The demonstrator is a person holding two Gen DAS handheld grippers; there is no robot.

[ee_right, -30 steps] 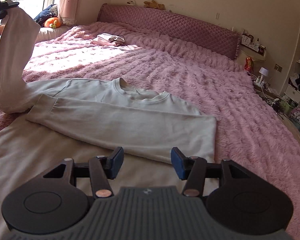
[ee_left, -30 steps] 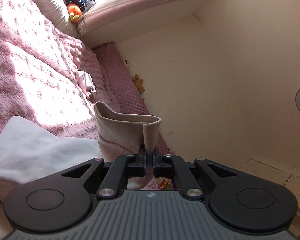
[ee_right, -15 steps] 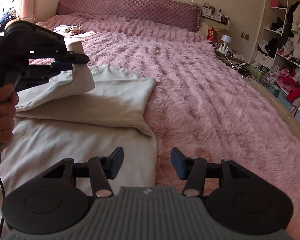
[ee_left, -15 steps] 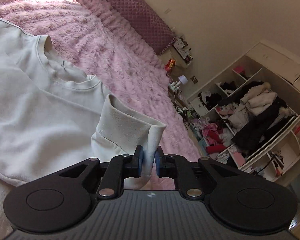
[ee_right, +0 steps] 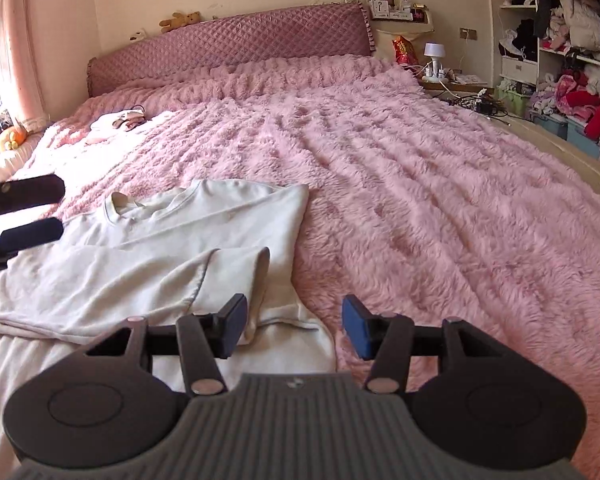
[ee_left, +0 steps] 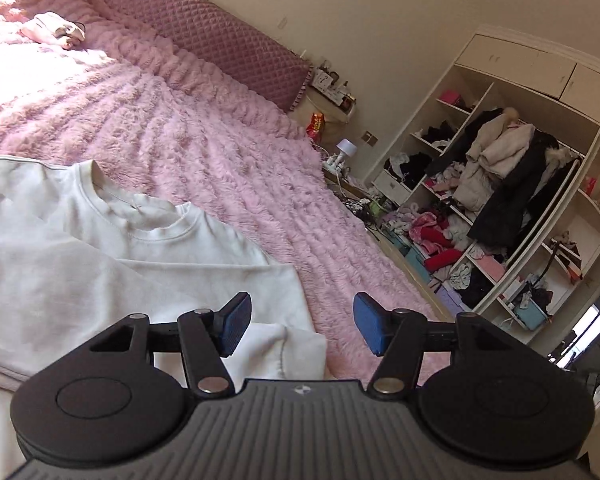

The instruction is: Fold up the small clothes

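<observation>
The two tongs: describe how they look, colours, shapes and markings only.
The left tongs and the right tongs match: a grey ribbed body with a small round emblem at its front edge, two black round housings with circular insets, and black linkage bars with silver pivot pins. Each finger ends in a flat blue ribbed pad. No cables or sleeves show.

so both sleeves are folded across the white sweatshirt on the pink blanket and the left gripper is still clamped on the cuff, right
Not quite. The left gripper is open, its jaws spread with nothing between them, as the left wrist view shows. The cuff lies released on the white sweatshirt. The rest holds: both sleeves are folded across it on the pink blanket.
</observation>
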